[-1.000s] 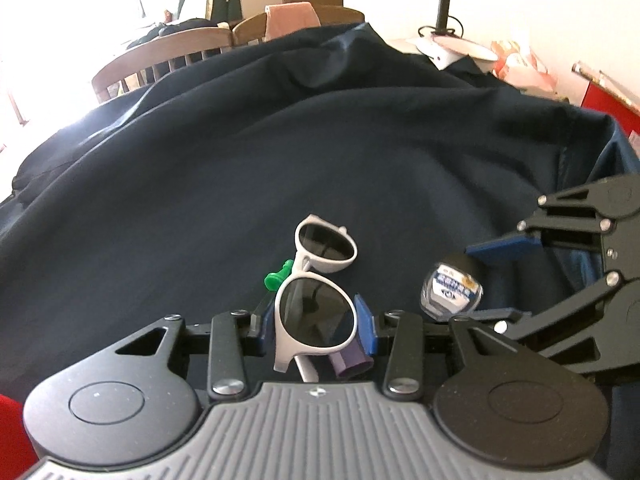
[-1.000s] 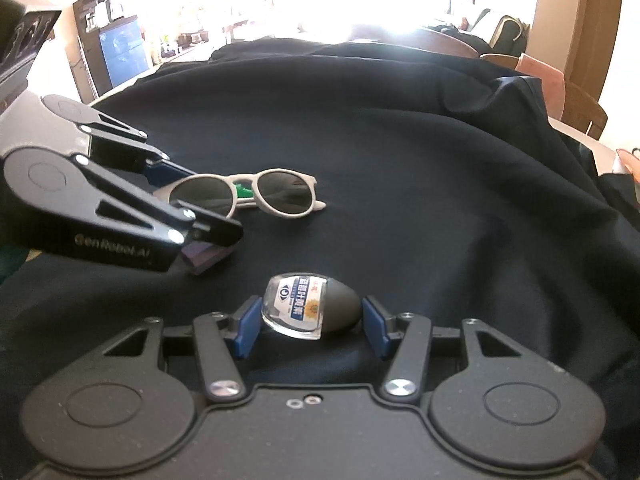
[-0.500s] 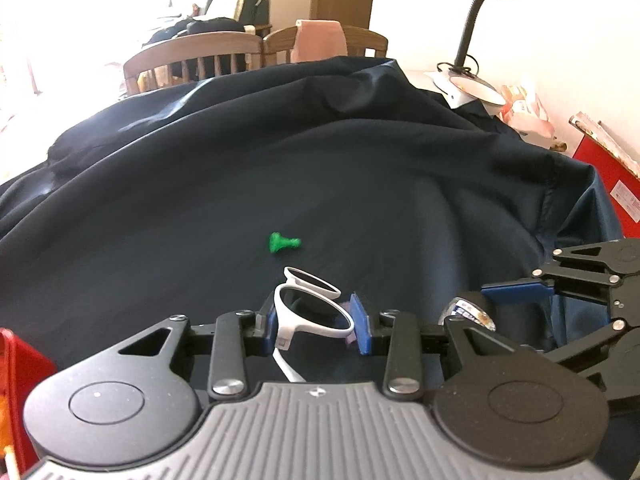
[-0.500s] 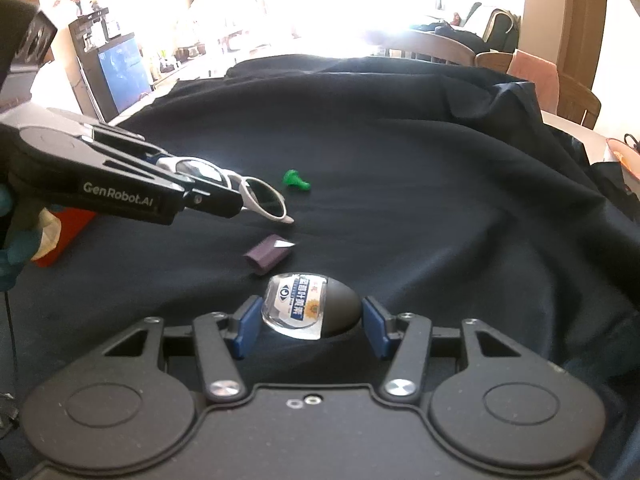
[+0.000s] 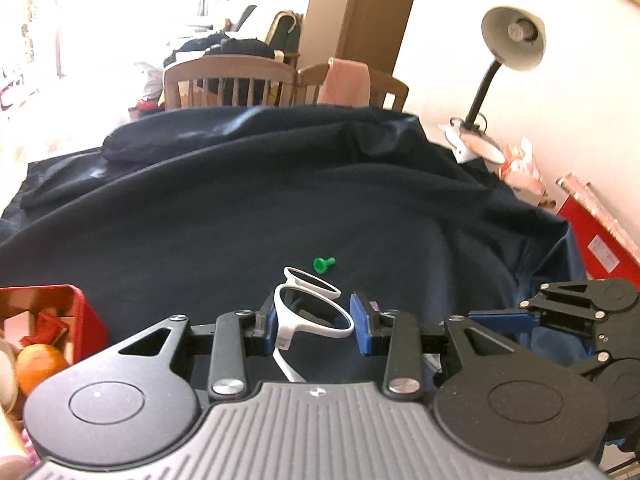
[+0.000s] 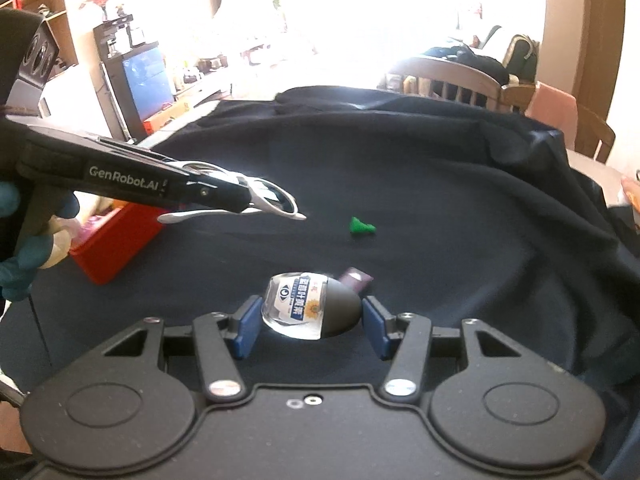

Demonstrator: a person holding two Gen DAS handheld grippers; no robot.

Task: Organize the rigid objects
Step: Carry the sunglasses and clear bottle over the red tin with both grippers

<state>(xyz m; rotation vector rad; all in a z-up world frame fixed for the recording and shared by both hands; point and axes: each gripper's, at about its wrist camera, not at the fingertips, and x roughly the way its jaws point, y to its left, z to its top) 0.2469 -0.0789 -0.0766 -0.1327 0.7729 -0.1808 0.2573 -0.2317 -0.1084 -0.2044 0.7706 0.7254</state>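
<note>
White sunglasses (image 5: pixel 310 306) with dark lenses hang above the dark cloth, and my left gripper (image 5: pixel 318 320) is shut on their near lens frame. From the right wrist view the sunglasses (image 6: pixel 276 200) stick out of that gripper at the left. My right gripper (image 6: pixel 310 324) is shut on a small clear bottle (image 6: pixel 308 310) with a black cap and a blue label, lifted off the cloth. A green peg (image 5: pixel 323 264) lies on the cloth beyond the sunglasses, and a small purple block (image 6: pixel 356 278) lies just past the bottle.
A red tin box (image 5: pixel 86 316) with an orange and other items stands at the left edge of the table (image 5: pixel 280 208), which is covered by dark navy cloth. Wooden chairs (image 5: pixel 228 84) stand behind it, a desk lamp (image 5: pixel 508 44) at the back right, a red box (image 5: pixel 596 236) to the right.
Both grippers have risen from the cloth with their loads. The sunglasses came up off the green peg and purple block, which stay on the cloth. The red box has come into view.
</note>
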